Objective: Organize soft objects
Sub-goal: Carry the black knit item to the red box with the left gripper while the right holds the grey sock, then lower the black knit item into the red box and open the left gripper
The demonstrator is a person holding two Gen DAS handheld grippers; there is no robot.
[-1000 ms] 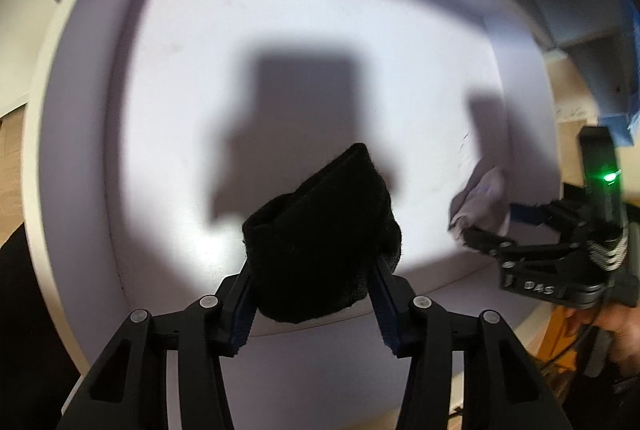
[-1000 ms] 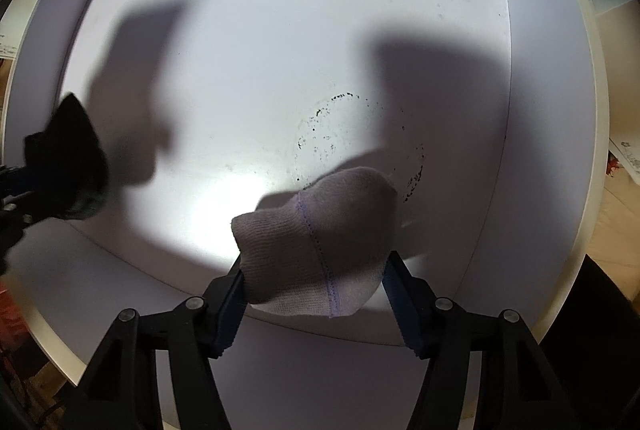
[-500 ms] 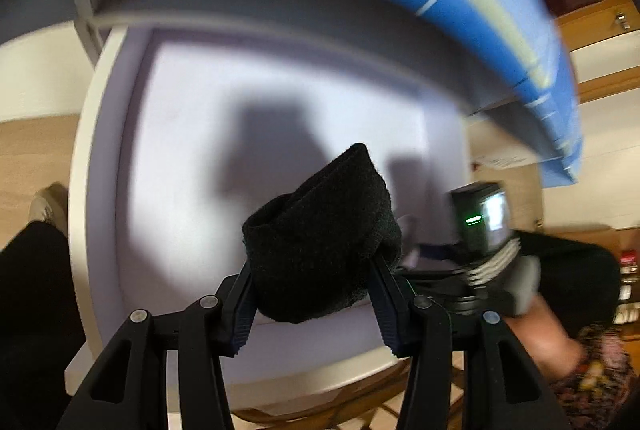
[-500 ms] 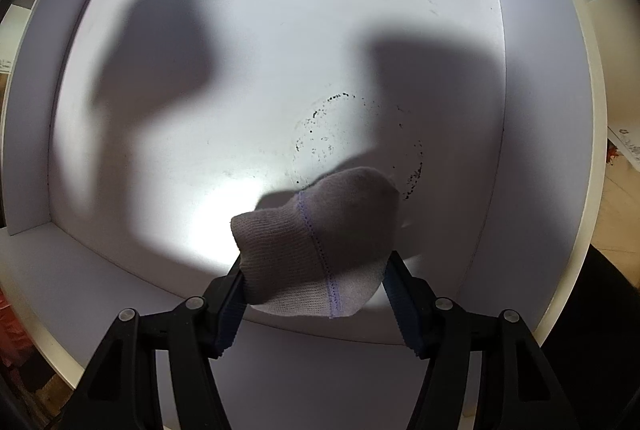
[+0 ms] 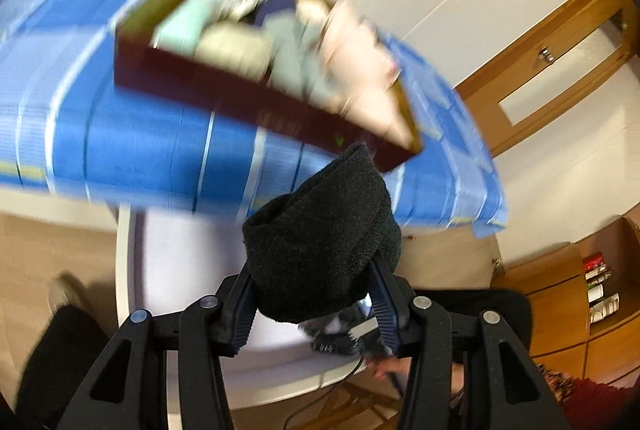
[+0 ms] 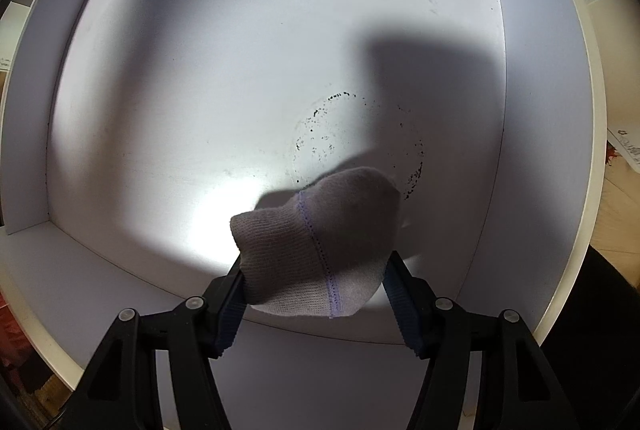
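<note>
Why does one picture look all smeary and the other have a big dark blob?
Left wrist view: the dark red box and blue cloth are streaked with motion blur, while the black sock in the claw looks sharp. Right wrist view: sharp, with a glare spot and a dark shadow on the white drawer floor behind the grey sock.

**Two wrist cameras, two headings**

The left wrist view tilts down and forward: blurred blue cloth (image 5: 140, 150) toward 11 o'clock, a white drawer (image 5: 124, 270) near 7. The right wrist view looks straight down, close into a white drawer (image 6: 536, 110), probably the shared part.
</note>
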